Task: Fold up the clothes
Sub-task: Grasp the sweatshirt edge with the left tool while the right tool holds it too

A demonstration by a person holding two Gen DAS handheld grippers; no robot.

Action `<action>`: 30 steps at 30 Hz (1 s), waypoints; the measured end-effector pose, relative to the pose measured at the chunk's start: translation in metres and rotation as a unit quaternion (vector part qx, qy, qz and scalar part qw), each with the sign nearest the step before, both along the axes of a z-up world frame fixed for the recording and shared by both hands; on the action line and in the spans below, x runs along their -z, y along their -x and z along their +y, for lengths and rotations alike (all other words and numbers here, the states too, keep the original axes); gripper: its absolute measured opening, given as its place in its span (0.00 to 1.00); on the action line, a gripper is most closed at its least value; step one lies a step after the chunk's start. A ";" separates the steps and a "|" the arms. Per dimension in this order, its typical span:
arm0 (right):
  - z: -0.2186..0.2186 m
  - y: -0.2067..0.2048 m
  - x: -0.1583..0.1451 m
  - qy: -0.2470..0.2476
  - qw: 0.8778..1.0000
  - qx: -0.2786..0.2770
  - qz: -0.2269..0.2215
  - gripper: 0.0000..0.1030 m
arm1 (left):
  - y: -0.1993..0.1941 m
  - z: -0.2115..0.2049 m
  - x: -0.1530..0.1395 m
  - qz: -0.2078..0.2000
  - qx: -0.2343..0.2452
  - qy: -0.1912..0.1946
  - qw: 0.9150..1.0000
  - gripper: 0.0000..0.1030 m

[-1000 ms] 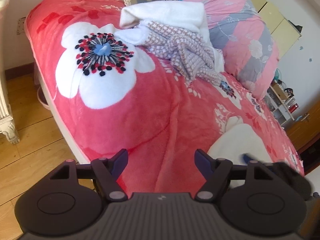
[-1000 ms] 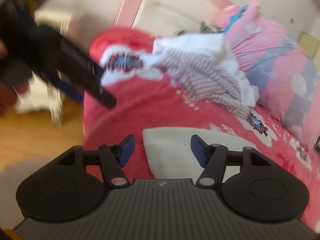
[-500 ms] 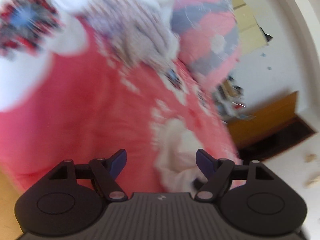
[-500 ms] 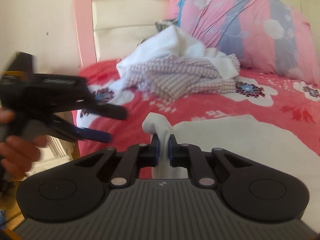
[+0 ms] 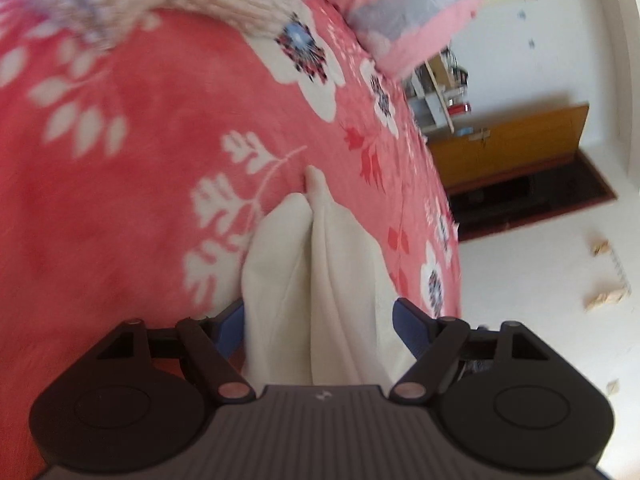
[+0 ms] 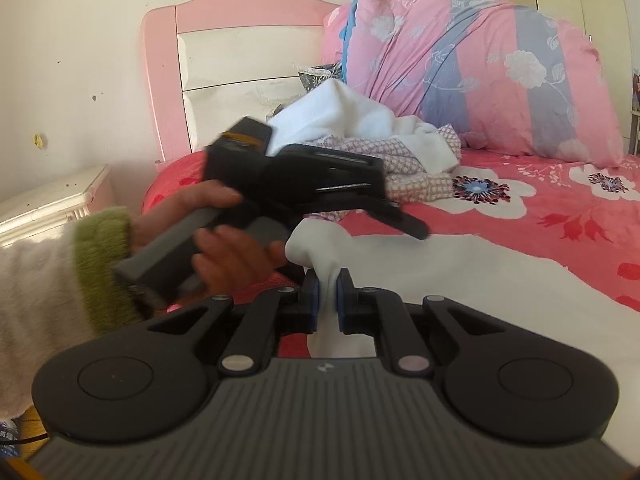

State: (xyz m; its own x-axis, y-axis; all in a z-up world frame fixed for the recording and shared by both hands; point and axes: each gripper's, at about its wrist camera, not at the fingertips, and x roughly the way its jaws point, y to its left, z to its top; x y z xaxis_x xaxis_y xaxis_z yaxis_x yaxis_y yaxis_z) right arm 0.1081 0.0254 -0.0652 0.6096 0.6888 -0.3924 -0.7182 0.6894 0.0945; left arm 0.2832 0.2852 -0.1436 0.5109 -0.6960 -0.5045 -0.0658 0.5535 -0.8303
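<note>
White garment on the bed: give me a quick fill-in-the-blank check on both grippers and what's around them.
1. The right gripper is shut on a pinched fold of the ____ garment.
2. The left gripper has its jaws ____, with cloth between them but not pressed.
3. The heap of unfolded clothes lies in front of a pink ____.

Missing words: white; open; headboard

Soft white cloth [image 6: 460, 280], smooth, matt. Fuzzy red blanket [image 5: 140, 160] with flowers. Right gripper [image 6: 327, 294] matt black plastic, blue rubbery pads [image 6: 314, 300]. Shiny pink headboard [image 6: 240, 8]. Fluffy green cuff [image 6: 102, 256]. Glossy brown wood cabinet [image 5: 512, 140].
</note>
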 end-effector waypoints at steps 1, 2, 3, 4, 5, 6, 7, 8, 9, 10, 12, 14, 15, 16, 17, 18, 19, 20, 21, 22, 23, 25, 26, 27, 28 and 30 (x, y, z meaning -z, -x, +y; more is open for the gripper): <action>0.000 0.000 0.000 -0.001 1.000 -0.001 0.000 0.07 | -0.007 -0.003 0.001 0.003 0.006 -0.004 1.000 0.74; 0.001 -0.001 0.000 -0.001 1.000 -0.002 0.001 0.07 | -0.013 -0.005 0.001 0.006 0.007 -0.006 1.000 0.73; 0.001 0.000 0.000 -0.001 1.000 -0.003 0.001 0.07 | -0.019 -0.006 0.002 0.009 0.008 -0.008 1.000 0.71; 0.002 0.000 0.000 -0.002 1.000 -0.003 0.001 0.07 | -0.025 -0.007 0.002 0.012 0.009 -0.009 1.000 0.70; 0.002 0.000 0.000 -0.003 1.000 -0.004 0.001 0.07 | -0.030 -0.007 0.002 0.016 0.011 -0.010 1.000 0.70; 0.003 0.000 0.001 -0.002 1.000 -0.005 0.001 0.07 | -0.035 -0.008 0.002 0.019 0.012 -0.009 1.000 0.70; 0.004 0.000 0.001 -0.002 1.000 -0.006 0.001 0.07 | -0.040 -0.009 0.002 0.021 0.014 -0.008 1.000 0.70; 0.005 0.000 0.002 -0.003 1.000 -0.006 0.002 0.07 | -0.044 -0.011 0.002 0.022 0.015 -0.008 1.000 0.70; 0.005 0.000 0.002 -0.004 1.000 -0.007 0.003 0.07 | -0.048 -0.013 0.002 0.024 0.017 -0.009 1.000 0.70; 0.005 0.000 0.002 -0.006 1.000 -0.008 0.004 0.07 | -0.052 -0.015 0.001 0.024 0.021 -0.014 0.999 0.70; 0.006 -0.001 0.002 -0.008 1.000 -0.008 0.005 0.07 | -0.055 -0.018 0.001 0.023 0.024 -0.022 0.999 0.68; 0.006 0.000 0.003 -0.010 1.000 -0.008 0.005 0.07 | -0.059 -0.019 0.001 0.025 0.019 -0.025 0.999 0.60; 0.005 0.000 0.003 -0.012 1.000 -0.008 0.005 0.07 | -0.059 -0.018 0.002 0.026 0.019 -0.025 0.999 0.53; 0.005 0.000 0.003 -0.013 1.000 -0.008 0.005 0.07 | -0.060 -0.017 0.004 0.029 0.018 -0.027 0.999 0.43; 0.004 0.001 0.002 -0.014 1.000 -0.007 0.004 0.07 | -0.061 -0.017 0.005 0.033 0.018 -0.030 0.999 0.38; 0.003 0.001 0.002 -0.016 1.000 -0.007 0.003 0.07 | -0.062 -0.017 0.007 0.037 0.019 -0.037 0.998 0.27; 0.002 0.001 0.002 -0.017 1.000 -0.005 0.003 0.07 | -0.062 -0.018 0.007 0.039 0.017 -0.042 0.998 0.20; 0.000 0.001 0.001 -0.019 1.000 -0.002 0.002 0.07 | -0.061 -0.018 0.007 0.039 0.015 -0.045 0.998 0.19; -0.002 0.000 0.001 -0.022 1.000 0.001 0.003 0.07 | -0.060 -0.019 0.005 0.036 0.011 -0.048 0.998 0.17; -0.005 0.000 0.001 -0.027 1.000 0.002 0.005 0.07 | -0.058 -0.020 0.002 0.031 0.008 -0.054 0.998 0.16; -0.007 -0.001 0.000 -0.033 0.999 0.004 0.009 0.07 | -0.056 -0.022 -0.003 0.028 0.004 -0.061 0.998 0.15; -0.012 -0.001 0.000 -0.043 0.999 0.008 0.014 0.07 | -0.053 -0.026 -0.013 0.020 -0.002 -0.072 0.997 0.14; -0.014 0.000 -0.001 -0.047 0.999 0.010 0.015 0.07 | -0.051 -0.028 -0.020 0.015 -0.005 -0.076 0.997 0.14; -0.017 0.002 -0.002 -0.049 0.999 0.012 0.012 0.07 | -0.049 -0.030 -0.027 0.011 -0.009 -0.077 0.997 0.14; -0.019 0.004 -0.003 -0.052 0.999 0.015 0.010 0.07 | -0.047 -0.034 -0.035 0.005 -0.011 -0.080 0.997 0.14; -0.026 0.009 -0.006 -0.059 0.998 0.022 0.005 0.07 | -0.043 -0.041 -0.052 -0.006 -0.015 -0.087 0.996 0.14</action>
